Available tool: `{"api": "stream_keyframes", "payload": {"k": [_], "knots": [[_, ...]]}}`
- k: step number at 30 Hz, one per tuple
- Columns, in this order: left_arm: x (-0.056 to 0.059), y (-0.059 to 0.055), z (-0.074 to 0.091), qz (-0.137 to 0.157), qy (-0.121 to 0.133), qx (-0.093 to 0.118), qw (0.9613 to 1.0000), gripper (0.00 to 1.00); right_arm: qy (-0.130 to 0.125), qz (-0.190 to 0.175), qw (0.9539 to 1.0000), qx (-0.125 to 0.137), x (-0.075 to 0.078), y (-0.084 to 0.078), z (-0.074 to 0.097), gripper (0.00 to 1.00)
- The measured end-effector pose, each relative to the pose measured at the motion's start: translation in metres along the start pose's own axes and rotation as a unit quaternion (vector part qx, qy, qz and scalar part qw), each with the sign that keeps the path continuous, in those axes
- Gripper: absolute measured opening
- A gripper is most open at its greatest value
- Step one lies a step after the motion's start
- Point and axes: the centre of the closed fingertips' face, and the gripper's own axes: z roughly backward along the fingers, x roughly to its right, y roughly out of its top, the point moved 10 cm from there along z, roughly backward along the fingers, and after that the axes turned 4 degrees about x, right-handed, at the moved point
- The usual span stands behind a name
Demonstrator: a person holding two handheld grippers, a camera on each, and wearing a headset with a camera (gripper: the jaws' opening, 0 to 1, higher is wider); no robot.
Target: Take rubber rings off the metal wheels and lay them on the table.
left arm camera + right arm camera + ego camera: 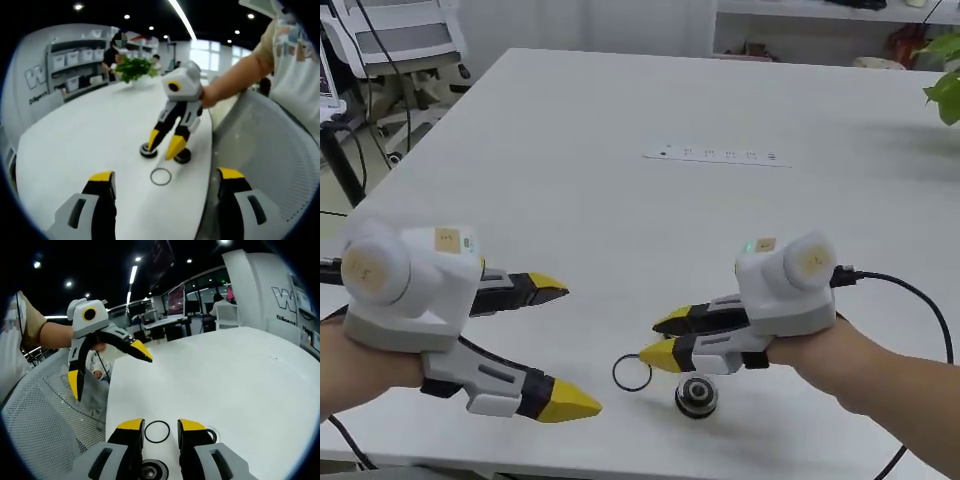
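Legibly enough, wall lettering far beyond the right gripper shows a big "W" over a smaller line that seems to begin "Dilig", with the rest too blurred to read. The right gripper's jaws are parted narrowly and grip nothing. The left gripper is spread wide and also carries nothing. A black rubber ring lies flat on the white table, just ahead of the right gripper's tips and between the two grippers. One metal wheel sits under the right gripper's jaws. A second wheel stands just beside its other jaw.
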Motion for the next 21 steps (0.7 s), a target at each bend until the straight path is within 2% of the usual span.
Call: {"api": "stream_keyframes", "payload": {"k": [10, 21], "knots": [[0.001, 0.01, -0.009, -0.01, -0.011, 0.001, 0.9999, 0.83, -0.025, -0.009, 0.9988, 0.041, 0.003, 0.008, 0.023, 0.25], [0.003, 0.019, -0.022, -0.021, -0.028, 0.0, 0.9994, 0.83, -0.041, -0.01, 0.9969, 0.067, 0.004, 0.011, 0.047, 0.26]]}}
